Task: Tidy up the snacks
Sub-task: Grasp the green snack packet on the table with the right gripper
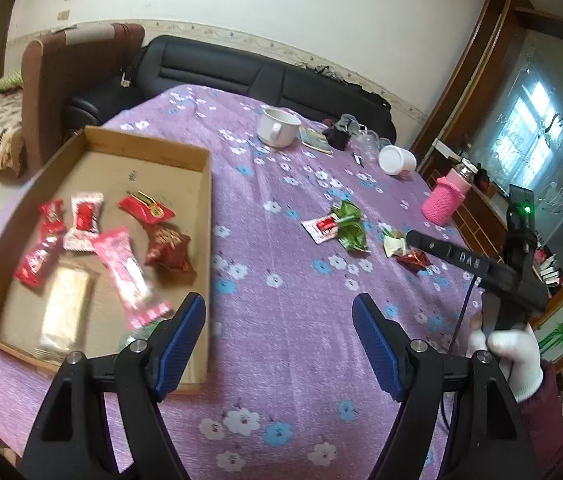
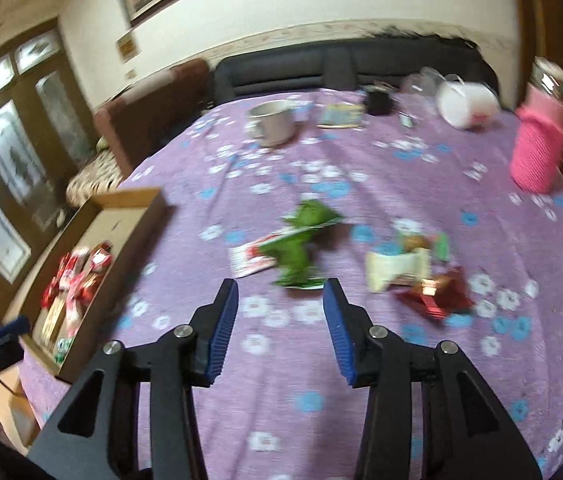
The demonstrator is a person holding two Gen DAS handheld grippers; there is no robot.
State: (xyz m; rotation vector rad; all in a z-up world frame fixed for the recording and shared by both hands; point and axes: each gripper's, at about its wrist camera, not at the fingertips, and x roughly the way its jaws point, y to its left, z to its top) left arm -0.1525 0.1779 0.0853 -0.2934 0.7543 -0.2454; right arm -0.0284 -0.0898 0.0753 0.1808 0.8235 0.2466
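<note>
A shallow cardboard box (image 1: 149, 142) lies at the left on the purple flowered tablecloth and holds several wrapped snacks, red, pink and pale. My left gripper (image 1: 279, 304) hangs open and empty just right of the box's near corner. Loose on the cloth are a green wrapper (image 2: 301, 248), a red-and-white sachet (image 2: 251, 258), a cream candy (image 2: 395, 270) and a dark red candy (image 2: 437, 296). My right gripper (image 2: 281, 286) is open with nothing between its pads, its tips just short of the green wrapper. In the left wrist view a white-gloved hand (image 1: 513, 352) holds the right gripper's body at the right.
At the far side of the table stand a white mug (image 1: 277, 126), a white jar on its side (image 1: 397, 160), a small black item and a pink knitted bottle (image 1: 443, 200). A black sofa (image 1: 241, 68) and a brown armchair stand behind the table.
</note>
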